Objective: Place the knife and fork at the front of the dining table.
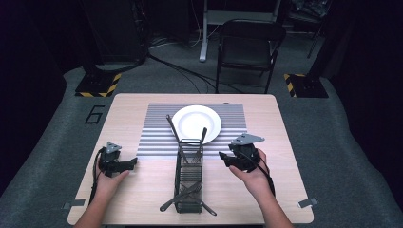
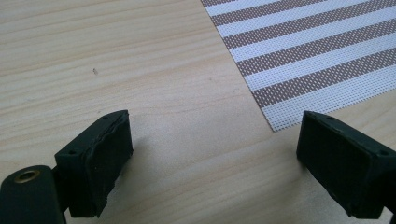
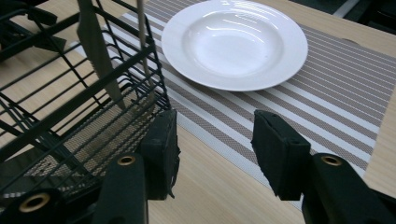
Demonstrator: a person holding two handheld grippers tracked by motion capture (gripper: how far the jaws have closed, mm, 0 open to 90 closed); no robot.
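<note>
Dark floor and a folding chair (image 1: pixel 250 45) lie beyond your pale wooden table (image 1: pixel 142 190), which carries one striped placemat (image 1: pixel 157 133) and one white plate (image 1: pixel 196 123) resting on it.

Your work centres on the black wire basket (image 1: pixel 188 178), a long, narrow rack standing in the middle of the table, its far end at the placemat's near edge, just in front of the plate. Its walls are thin black rods and its floor is a fine mesh. Utensils (image 1: pixel 173 128) lean out of its far end, two handles rising over the plate's rim, and more cross at its near end; how many there are in all is hard to make out, since they are as dark as the wire. In the right gripper view a serrated knife blade (image 3: pixel 95 44) and a thin rod beside it stand inside the basket, both cut off at the top.

Your right gripper (image 1: pixel 222 156) sits just right of the basket, its jaws about half open with nothing between them; its left pad is close against the basket's corner, though I cannot tell whether it touches. Your left gripper (image 1: pixel 134 161) rests well left of the basket near the placemat's corner, jaws spread wide over bare wood, holding nothing.

Two grippers, two hands, one basket.
</note>
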